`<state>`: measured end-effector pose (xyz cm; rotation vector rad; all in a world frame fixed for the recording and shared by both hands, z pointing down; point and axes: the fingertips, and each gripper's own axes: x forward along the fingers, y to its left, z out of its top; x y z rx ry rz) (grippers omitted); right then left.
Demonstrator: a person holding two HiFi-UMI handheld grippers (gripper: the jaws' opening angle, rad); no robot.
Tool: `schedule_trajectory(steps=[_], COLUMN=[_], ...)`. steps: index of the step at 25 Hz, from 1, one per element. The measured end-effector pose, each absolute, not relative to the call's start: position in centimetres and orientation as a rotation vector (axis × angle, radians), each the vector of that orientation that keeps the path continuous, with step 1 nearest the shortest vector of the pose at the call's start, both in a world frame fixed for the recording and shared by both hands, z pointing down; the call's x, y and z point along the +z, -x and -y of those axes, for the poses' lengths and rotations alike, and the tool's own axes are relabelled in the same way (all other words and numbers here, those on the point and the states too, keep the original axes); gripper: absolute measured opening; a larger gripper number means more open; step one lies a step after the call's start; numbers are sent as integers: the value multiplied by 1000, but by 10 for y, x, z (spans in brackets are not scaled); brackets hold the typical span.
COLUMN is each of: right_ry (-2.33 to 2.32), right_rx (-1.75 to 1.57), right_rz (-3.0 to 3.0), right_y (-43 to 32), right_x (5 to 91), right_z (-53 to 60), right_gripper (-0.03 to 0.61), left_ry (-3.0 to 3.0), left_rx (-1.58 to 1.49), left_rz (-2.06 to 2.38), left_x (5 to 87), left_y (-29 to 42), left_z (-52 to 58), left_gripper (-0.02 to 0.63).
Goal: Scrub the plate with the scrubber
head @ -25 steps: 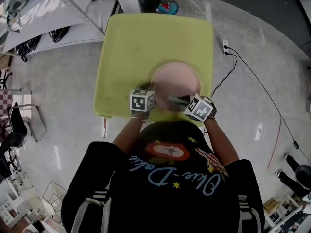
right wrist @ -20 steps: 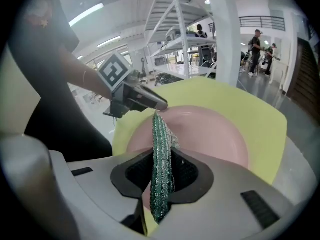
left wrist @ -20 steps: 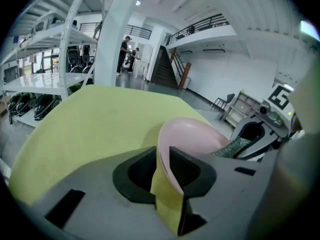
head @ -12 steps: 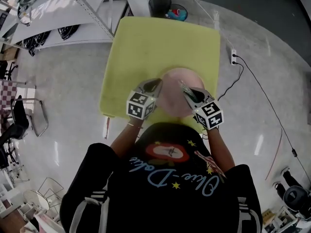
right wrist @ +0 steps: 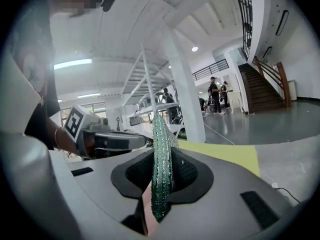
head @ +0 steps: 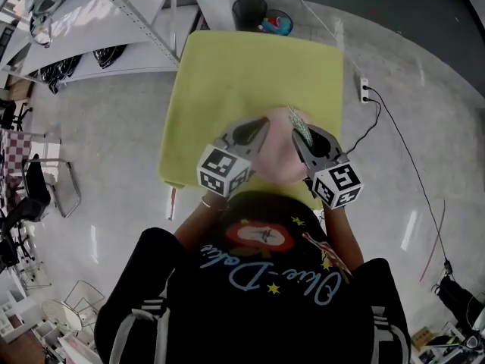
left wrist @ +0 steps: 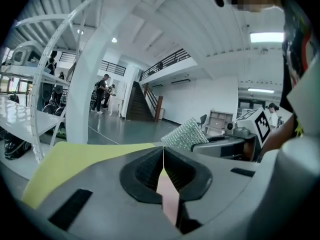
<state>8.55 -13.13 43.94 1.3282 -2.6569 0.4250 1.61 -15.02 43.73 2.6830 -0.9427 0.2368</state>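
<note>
The pink plate (head: 279, 158) is held up off the yellow table (head: 227, 74), between my two grippers. My left gripper (head: 258, 130) has just been closing its jaws and is now shut on the plate's left rim; in the left gripper view a thin pink edge (left wrist: 167, 199) shows between the closed pads. My right gripper (head: 301, 136) is shut on the green, glittery scrubber (head: 298, 120), which stands upright between the jaws (right wrist: 162, 169) beside the plate's right side. The plate (right wrist: 147, 209) shows pink just below the scrubber.
A black bin (head: 250, 10) stands beyond the table's far edge. A power strip with a cable (head: 364, 89) lies on the floor to the right. White shelving (head: 114, 29) runs along the far left, and a chair (head: 45, 188) stands at the left.
Both grippers have risen toward the camera and the plate has come up off the table with them. The left jaws have closed on the plate's rim. The scrubber has turned upright.
</note>
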Motion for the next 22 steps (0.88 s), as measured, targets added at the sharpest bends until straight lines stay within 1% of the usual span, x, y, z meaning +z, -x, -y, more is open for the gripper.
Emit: schedule_trajectory(steps=[7,22], right_ry=[-1340,-1332], right_rx=[359,344], right_rz=[2664,2655], right_y=[-80,-72], right_x=[426,422], right_z=[132,124], right_gripper=[60,60], left_ry=[-2705,-2669], left_rx=[213,182], left_rz=[915,916], left_x=[431,431], left_y=[-21,-12], left_z=[148,139], left_gripper=[6,6])
